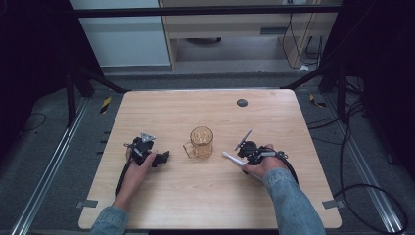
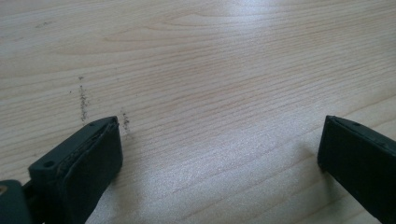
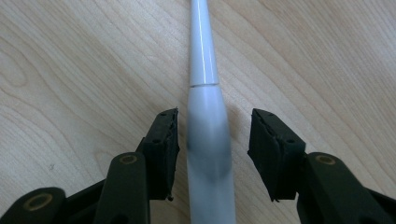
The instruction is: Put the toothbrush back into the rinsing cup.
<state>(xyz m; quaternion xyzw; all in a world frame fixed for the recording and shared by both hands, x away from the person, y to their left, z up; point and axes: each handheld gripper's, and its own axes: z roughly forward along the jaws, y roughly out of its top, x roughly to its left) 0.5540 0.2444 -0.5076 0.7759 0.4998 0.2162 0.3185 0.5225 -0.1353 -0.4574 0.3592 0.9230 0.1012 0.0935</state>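
Observation:
A white toothbrush-like handle (image 3: 201, 56) lies flat on the wooden table (image 1: 205, 196). My right gripper (image 3: 215, 116) is open, with one jaw on each side of the handle's thick end and a small gap on both sides. In the high view the white handle (image 1: 231, 157) lies right of an amber glass mug (image 1: 201, 142), with the right gripper (image 1: 241, 159) over it. My left gripper (image 1: 165, 157) rests left of the mug and points toward it. Its jaws stand wide apart over bare wood, so the left gripper (image 2: 222, 121) is open with nothing between them.
The mug stands upright mid-table, its handle turned to the left. A small dark round disc (image 1: 242, 103) sits near the far edge. Metal rails (image 1: 54, 166) and cables (image 1: 362, 186) run along the floor on both sides of the table.

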